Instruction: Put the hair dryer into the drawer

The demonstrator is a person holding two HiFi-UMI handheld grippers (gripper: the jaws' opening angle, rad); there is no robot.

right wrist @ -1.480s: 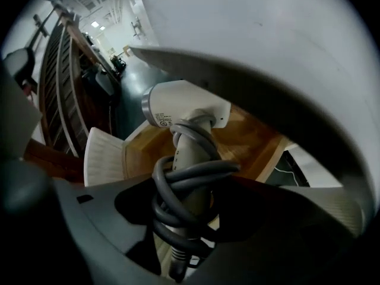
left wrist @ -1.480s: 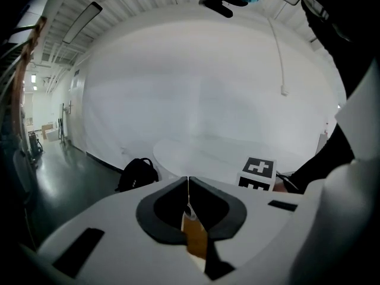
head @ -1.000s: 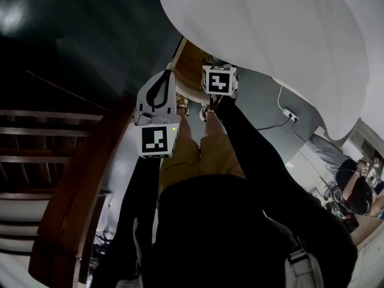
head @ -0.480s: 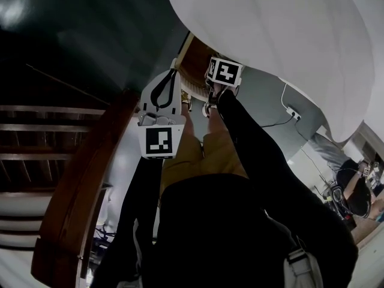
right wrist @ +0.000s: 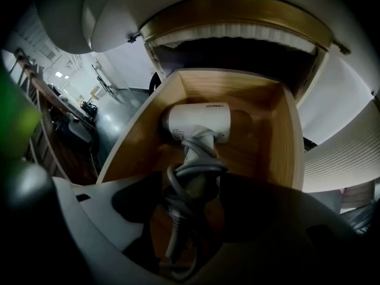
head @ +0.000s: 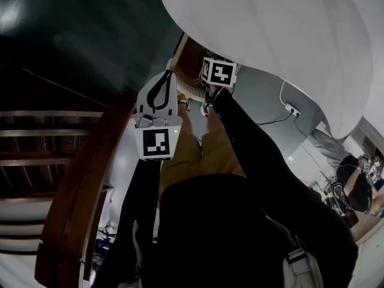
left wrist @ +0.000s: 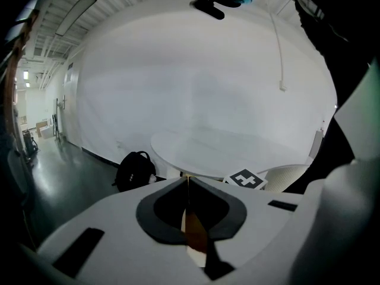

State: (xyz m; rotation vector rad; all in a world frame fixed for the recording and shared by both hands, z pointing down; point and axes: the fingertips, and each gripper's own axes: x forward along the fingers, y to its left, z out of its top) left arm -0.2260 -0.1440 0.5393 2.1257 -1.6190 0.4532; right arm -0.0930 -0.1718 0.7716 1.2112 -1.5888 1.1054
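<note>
Wooden drawer now holds dryer, lying on its floor. Jaws of right hand-held gripper just spread wide w/ handle loose btwn them: release prob done. Left hand-held gripper pressed together, empty.
</note>
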